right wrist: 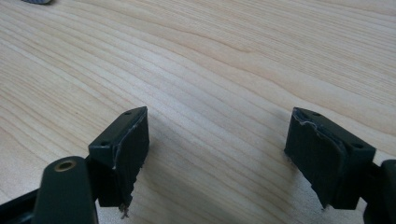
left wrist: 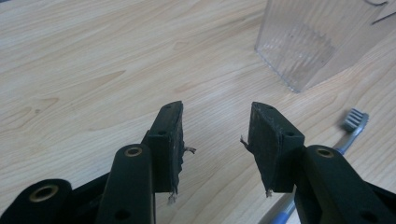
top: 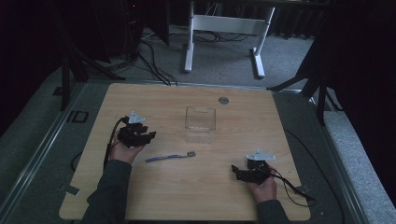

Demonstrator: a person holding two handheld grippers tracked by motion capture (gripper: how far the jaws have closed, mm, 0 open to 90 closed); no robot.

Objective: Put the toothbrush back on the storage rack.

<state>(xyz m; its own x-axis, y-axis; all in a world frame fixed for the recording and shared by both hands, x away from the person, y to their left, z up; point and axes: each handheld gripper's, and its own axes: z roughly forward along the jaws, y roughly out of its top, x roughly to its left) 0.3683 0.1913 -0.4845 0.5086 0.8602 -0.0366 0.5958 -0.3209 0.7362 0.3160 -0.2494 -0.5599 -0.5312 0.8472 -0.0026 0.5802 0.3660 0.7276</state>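
A blue toothbrush (top: 170,157) with a grey head lies flat on the wooden table (top: 154,191), in front of a clear ribbed plastic cup (top: 200,123) that stands upright. My left gripper (top: 148,136) hovers left of the cup and behind the toothbrush, jaws open with nothing between them. In the left gripper view the left gripper (left wrist: 215,140) points at bare wood, the cup (left wrist: 308,42) is at upper right and the toothbrush head (left wrist: 355,120) at right. My right gripper (top: 236,171) rests low at the front right, open and empty. The right gripper (right wrist: 217,149) faces bare wood.
A small grey round disc (top: 223,100) sits in the tabletop near the far edge. Cables trail from both grippers over the table. Beyond the table stand a white desk frame (top: 224,28) and dark stands on grey carpet.
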